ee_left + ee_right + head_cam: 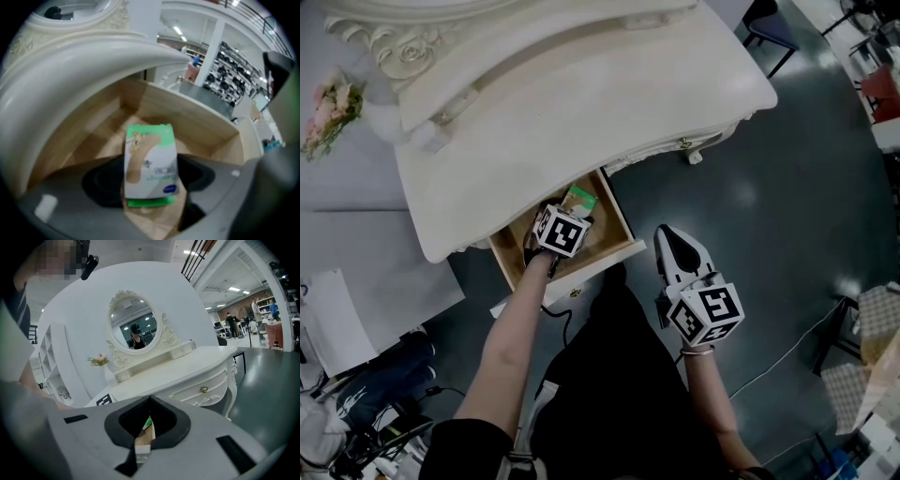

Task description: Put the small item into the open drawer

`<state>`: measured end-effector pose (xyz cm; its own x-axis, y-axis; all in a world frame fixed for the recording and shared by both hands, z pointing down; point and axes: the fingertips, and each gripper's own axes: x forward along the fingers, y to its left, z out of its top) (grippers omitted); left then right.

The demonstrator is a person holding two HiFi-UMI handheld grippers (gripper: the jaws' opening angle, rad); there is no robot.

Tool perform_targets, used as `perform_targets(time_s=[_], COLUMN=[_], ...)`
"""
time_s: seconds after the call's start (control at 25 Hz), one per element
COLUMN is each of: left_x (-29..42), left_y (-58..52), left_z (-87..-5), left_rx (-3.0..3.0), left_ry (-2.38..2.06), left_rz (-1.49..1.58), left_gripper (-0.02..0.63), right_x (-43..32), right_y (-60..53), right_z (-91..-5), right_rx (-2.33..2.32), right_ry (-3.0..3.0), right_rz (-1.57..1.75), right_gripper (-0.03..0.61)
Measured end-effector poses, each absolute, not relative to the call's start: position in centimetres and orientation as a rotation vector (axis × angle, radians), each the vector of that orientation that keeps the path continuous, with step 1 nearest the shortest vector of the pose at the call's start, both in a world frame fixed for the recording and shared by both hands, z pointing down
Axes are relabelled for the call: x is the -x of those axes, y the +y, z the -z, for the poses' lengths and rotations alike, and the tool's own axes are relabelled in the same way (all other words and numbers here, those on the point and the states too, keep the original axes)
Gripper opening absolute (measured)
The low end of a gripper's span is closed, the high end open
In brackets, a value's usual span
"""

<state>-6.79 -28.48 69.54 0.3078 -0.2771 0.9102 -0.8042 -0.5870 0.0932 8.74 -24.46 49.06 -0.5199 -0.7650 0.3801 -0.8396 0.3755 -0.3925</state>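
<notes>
Half the plaster box (580, 200) hides under the left gripper (571, 214).

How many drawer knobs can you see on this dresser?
2: one knob on the open drawer, another knob on the dresser front to its right. Others may be hidden.

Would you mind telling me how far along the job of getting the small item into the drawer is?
Done: the drawer is open. In hand: the left tool grips the plaster box, holding it over the drawer's inside. Left: release it there and withdraw. The right tool is shut and empty, beside the drawer.
</notes>
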Motion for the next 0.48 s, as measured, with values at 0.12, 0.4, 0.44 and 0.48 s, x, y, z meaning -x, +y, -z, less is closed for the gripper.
perform_targets(time_s=[0.12,0.4,0.44,0.48], left_x=[6.9,6.8,6.8,6.8], left_y=[-28.4,-28.2,-28.3,-28.3], left_z=[-70.0,-70.6,-70.6,-70.7], left_rx=[-2.023,-2.012,-2.01,-2.006], left_ry=[-0.945,-0.934,-0.933,-0.931], left_rz=[-1.274,-1.305,-1.307,-1.31], left_gripper=[0.351,0.351,0.353,0.353], right_x=[-8.8,-8.8,-8.8,-8.8], right_y=[-24.6,-24.7,-24.7,-24.7], right_z=[-49.2,-49.4,-49.5,-49.5], right_rx=[-1.463,-1.458,-1.458,-1.457], right_ry=[-2.488,-2.484,-2.482,-2.481], right_rz=[-0.839,-0.854,-0.855,-0.856], right_gripper=[0.005,0.005,0.005,0.005])
